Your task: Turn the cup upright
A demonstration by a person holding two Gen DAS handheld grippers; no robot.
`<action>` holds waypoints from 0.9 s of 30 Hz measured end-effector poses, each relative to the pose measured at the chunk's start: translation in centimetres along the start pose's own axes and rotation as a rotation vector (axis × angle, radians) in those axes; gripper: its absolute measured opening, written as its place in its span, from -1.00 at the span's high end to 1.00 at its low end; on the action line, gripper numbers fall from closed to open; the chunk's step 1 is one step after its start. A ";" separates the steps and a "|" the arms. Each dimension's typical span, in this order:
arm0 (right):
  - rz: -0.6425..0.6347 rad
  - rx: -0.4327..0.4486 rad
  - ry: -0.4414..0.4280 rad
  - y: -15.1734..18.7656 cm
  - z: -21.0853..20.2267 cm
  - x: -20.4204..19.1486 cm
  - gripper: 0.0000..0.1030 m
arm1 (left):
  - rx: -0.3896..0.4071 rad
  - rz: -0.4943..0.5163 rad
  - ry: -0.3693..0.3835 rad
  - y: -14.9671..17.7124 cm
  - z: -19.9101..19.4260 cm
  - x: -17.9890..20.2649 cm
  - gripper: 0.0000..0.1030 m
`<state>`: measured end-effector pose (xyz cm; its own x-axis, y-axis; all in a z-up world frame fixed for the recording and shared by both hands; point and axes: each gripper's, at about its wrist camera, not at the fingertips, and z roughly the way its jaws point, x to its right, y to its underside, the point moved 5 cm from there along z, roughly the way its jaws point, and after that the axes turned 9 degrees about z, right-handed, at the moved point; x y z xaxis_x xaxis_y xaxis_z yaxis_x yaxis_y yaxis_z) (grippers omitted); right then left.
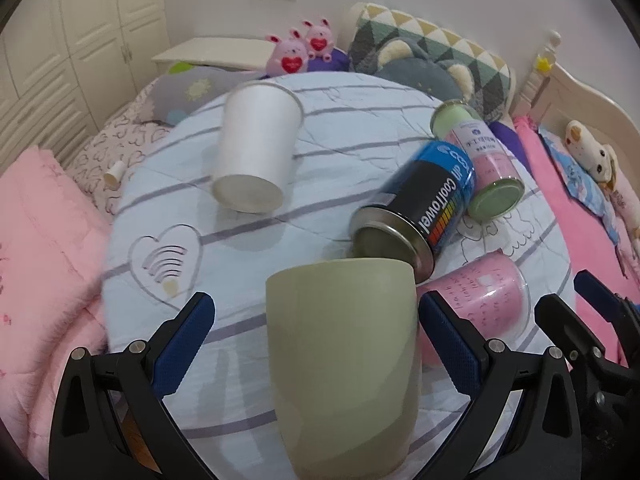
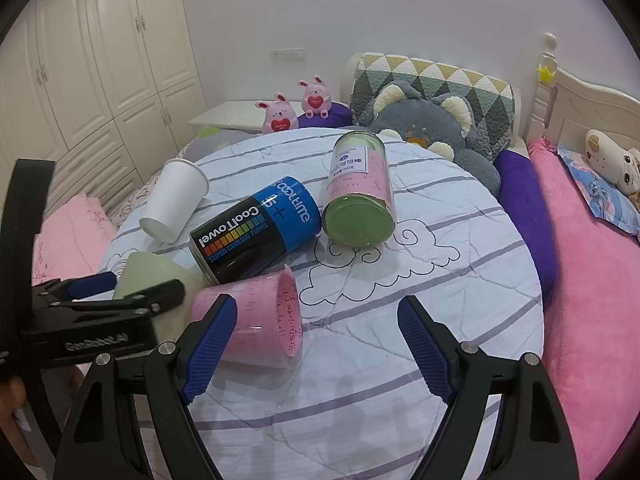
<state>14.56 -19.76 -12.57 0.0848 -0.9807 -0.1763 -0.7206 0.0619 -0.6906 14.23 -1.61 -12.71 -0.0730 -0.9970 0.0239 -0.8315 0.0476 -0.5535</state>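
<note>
Blue-and-black can: "CoolTowel" in white on the black band, "SUPER COOLING TOWEL" under a rainbow bar strip, "cooltime" and "15+" on the blue band.
Green-lidded canister, just right of that can: white label with small print, too small to read.
Pink cup, just below that can: handwritten marks, illegible.
Left claw body: embossed brand, blurred, unreadable.
</note>
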 end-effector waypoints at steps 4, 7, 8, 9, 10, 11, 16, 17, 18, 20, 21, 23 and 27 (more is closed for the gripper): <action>0.000 -0.002 -0.007 -0.1 0.2 -0.1 -0.64 | -0.034 0.021 0.035 0.1 0.3 0.1 -1.00; -0.005 -0.003 -0.008 -0.2 0.4 -0.3 -0.64 | -0.038 0.044 0.025 -0.1 0.8 0.7 -1.00; -0.004 -0.004 -0.008 -0.2 0.4 -0.3 -0.64 | -0.042 0.050 0.028 0.0 1.0 1.0 -1.00; -0.004 -0.005 -0.008 -0.2 0.4 -0.4 -0.64 | -0.050 0.052 0.034 0.0 1.1 1.2 -1.00; -0.005 -0.005 -0.006 -0.1 0.4 -0.4 -0.64 | -0.059 0.056 0.036 0.1 1.3 1.4 -0.99; -0.005 -0.006 -0.002 -0.1 0.4 -0.4 -0.64 | -0.074 0.071 0.033 0.3 1.6 1.8 -0.99; 0.002 -0.007 0.004 -0.2 0.4 0.0 -0.64 | -0.095 0.085 0.022 0.9 2.6 2.0 -1.00; 0.004 -0.008 0.004 -0.1 0.4 0.1 -0.64 | -0.098 0.082 0.022 0.9 2.7 1.9 -0.99; 0.005 -0.009 0.003 -0.1 0.5 0.1 -0.64 | -0.098 0.080 0.021 0.9 2.8 1.9 -0.99; 0.002 -0.013 0.003 -0.1 0.6 0.2 -0.64 | -0.099 0.078 0.018 0.9 3.0 1.8 -0.99; 0.001 -0.015 0.003 -0.1 0.6 0.1 -0.64 | -0.098 0.074 0.022 0.9 3.0 1.8 -0.98; 0.000 -0.017 0.000 -0.1 0.7 0.2 -0.64 | -0.095 0.072 0.024 1.0 2.9 1.8 -0.95; -0.001 -0.019 -0.001 0.0 0.7 0.1 -0.64 | -0.093 0.086 0.044 1.0 2.8 2.2 -0.71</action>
<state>15.07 -19.70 -13.03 0.0862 -0.9806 -0.1759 -0.7333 0.0571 -0.6775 14.82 -3.91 -15.51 -0.1684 -0.9856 0.0170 -0.8683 0.1402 -0.4758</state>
